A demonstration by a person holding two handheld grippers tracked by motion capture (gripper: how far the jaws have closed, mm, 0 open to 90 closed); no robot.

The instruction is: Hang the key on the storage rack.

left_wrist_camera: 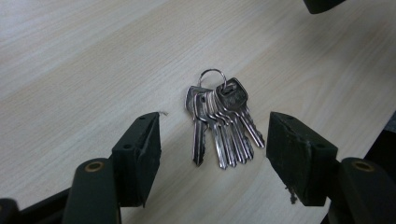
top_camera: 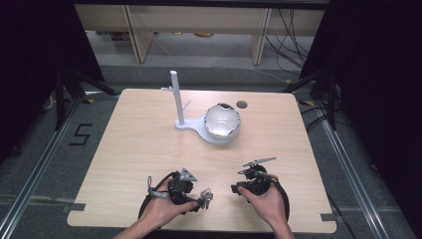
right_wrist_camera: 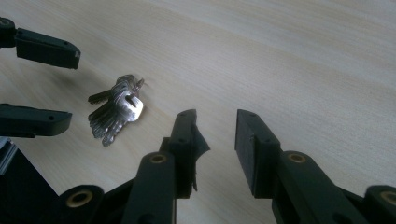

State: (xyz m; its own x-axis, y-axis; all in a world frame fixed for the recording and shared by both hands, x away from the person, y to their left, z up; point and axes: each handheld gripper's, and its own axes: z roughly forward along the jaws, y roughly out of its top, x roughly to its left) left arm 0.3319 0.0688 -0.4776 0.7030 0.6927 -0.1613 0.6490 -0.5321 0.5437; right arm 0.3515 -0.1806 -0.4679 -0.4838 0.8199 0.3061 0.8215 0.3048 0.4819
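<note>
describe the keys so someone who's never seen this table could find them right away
On the wooden table, look at the near edge, between the person's two hands. The bunch of keys lies flat there between the open fingers of the left gripper: several silver keys fanned on one ring, the only small loose metal thing there.

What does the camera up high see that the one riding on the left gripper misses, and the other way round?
High view alone: the white stand with its shiny round bowl, both of the person's hands, and the whole table. Left gripper view alone: each separate key on the ring of the bunch of keys, lying flat between the open jaws of the left gripper. Shared: the keys, the wooden tabletop, and part of the right gripper.
</note>
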